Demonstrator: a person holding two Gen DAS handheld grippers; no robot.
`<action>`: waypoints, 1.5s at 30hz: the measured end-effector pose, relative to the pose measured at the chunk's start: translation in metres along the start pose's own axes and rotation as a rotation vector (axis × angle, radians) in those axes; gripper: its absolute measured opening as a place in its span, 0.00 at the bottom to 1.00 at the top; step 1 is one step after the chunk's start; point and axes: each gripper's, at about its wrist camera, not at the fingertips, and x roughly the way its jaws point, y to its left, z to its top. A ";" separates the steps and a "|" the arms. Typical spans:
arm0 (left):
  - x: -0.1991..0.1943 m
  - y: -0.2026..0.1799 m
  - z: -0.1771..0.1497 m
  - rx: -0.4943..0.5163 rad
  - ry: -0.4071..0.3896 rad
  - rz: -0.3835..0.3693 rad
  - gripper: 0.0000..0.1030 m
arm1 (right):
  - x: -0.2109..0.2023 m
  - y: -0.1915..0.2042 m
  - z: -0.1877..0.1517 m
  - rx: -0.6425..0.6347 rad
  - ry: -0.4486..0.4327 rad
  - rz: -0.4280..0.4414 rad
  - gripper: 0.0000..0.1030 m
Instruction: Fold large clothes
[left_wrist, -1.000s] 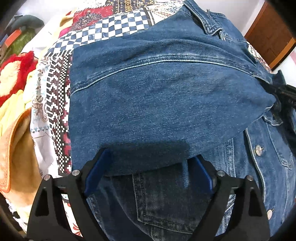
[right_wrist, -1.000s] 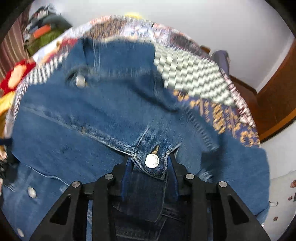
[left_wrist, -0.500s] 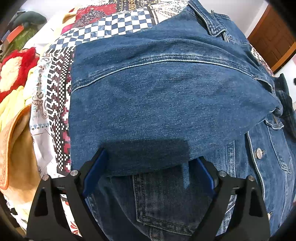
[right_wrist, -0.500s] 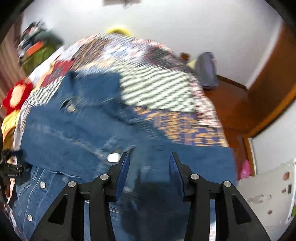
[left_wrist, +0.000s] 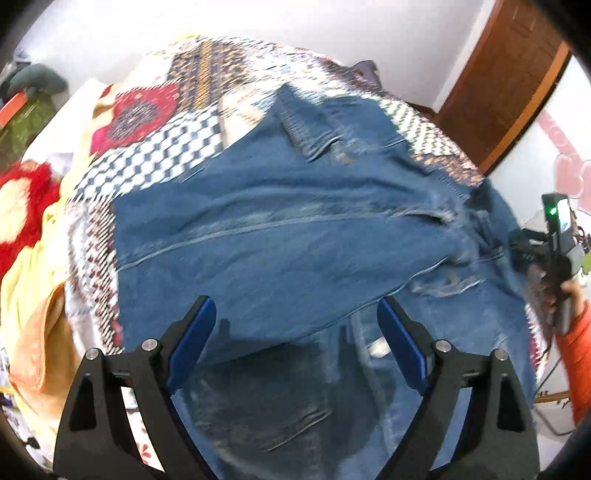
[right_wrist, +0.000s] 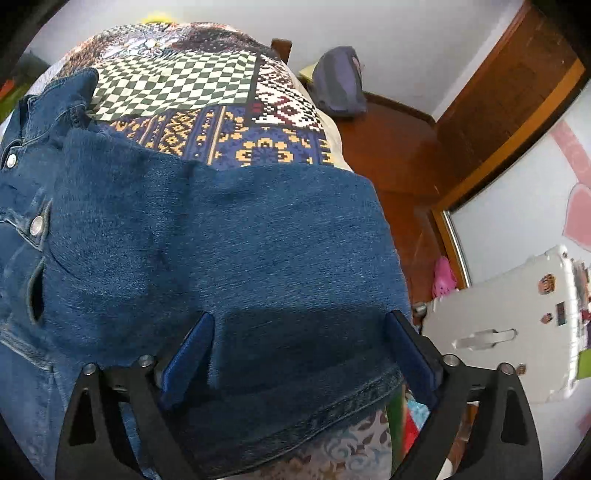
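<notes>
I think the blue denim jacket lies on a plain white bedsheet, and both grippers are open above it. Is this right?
Not quite. The denim jacket lies on a multicoloured patchwork bedcover, as the right wrist view shows. The left gripper and right gripper are indeed open above it.

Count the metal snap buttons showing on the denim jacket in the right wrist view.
2 on the denim jacket, both near the left edge: an upper button by the collar, a lower button on a flap. Folded denim may hide others.

Denim jacket (right_wrist: 207, 243) showing coarse, matt blue weave, shiny metal snap buttons (right_wrist: 36, 225) at nine o'clock. Patchwork bedspread (right_wrist: 207, 88) looking like soft printed cloth. Wooden floor (right_wrist: 399, 147) gleaming glossy at two o'clock.
</notes>
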 end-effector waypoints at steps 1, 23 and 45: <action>0.003 -0.008 0.005 0.011 -0.006 -0.004 0.87 | -0.002 -0.003 -0.002 0.004 -0.014 0.001 0.93; 0.135 -0.136 0.081 0.161 0.044 -0.022 0.87 | 0.047 -0.112 -0.029 0.583 0.155 0.539 0.86; 0.025 -0.120 0.064 0.152 -0.163 -0.044 0.87 | -0.113 -0.065 0.038 0.389 -0.277 0.505 0.15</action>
